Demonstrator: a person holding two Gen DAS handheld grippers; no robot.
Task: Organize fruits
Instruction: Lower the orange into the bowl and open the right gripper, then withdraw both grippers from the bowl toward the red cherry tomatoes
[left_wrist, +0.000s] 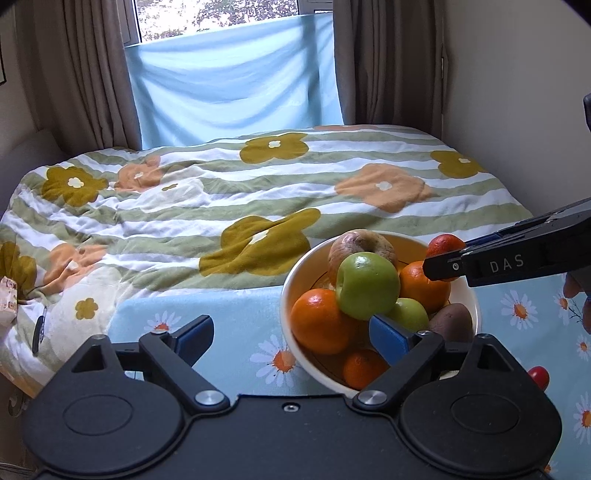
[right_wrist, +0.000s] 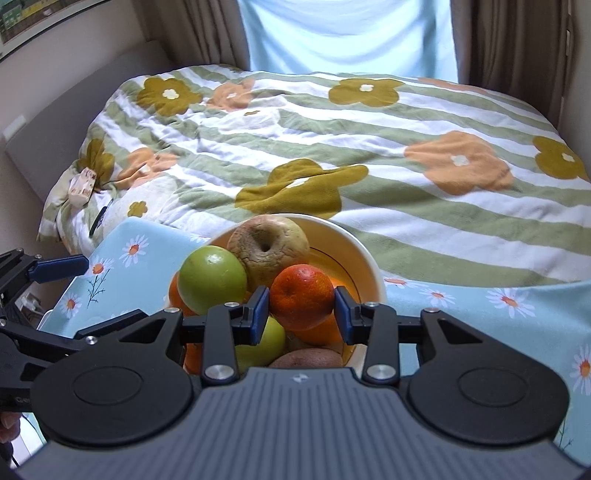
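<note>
Bowl: a cream bowl (right_wrist: 369, 258) stands on the counter (right_wrist: 480, 306), which is covered by a light-blue daisy-print cloth and sits just before a bed (right_wrist: 295, 140) with a flowered quilt.
Fruit already gathered: the bowl is heaped: a large green apple (left_wrist: 367, 290), a browned, wrinkled apple (right_wrist: 267, 245) behind it, a second small green apple (left_wrist: 408, 314), several oranges including one at the front left (left_wrist: 321, 319), and a brown fruit (left_wrist: 452, 321) at the rim.
Left hand-held gripper (left_wrist: 291, 338): jaws stand wide apart with nothing between the pads; the right-side pad lies beside the green apple, the other over the cloth. It grips nothing.
Right hand-held gripper (right_wrist: 301, 314): jaws drawn in on a reddish-orange mandarin (right_wrist: 301, 295), both blue pads against its sides; the fruit hangs over the heaped fruit inside the bowl.
Fruit left outside: a small red fruit (left_wrist: 538, 376) lies on the cloth right of the bowl, apart from it.
Progress (judged): most of the fruit appears collected; the mandarin is held above the pile and not yet set down, and the small red fruit seems to remain. Whether other pieces lie out of view cannot be told.
Caution (judged): the pile is high, so a further piece may roll off.
</note>
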